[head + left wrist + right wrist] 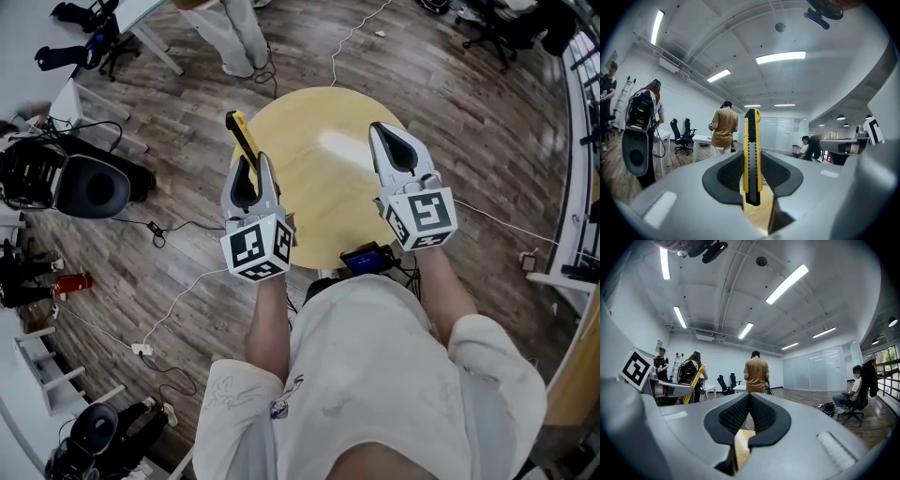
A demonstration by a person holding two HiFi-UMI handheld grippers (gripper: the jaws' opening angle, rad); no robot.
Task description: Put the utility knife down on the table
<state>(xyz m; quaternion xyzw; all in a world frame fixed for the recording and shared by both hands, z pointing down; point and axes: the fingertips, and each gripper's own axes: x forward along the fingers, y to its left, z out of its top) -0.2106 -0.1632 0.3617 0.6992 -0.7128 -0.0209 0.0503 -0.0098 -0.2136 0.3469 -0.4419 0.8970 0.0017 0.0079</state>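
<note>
Hovering at the round wooden bench's (323,202) left edge, the left gripper (251,173) carries a yellow utility knife (243,137), with the right gripper (385,137) alongside. Left gripper view: its fingers (724,176) pinch the knife upright. Right gripper view: its fingers (733,416) are pressed together, empty.

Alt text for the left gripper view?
A yellow-and-black utility knife, clamped in the left gripper, runs up the centre of the frame. Behind it, an office: a person in a tan shirt facing away, office chairs, ceiling lights.
</note>
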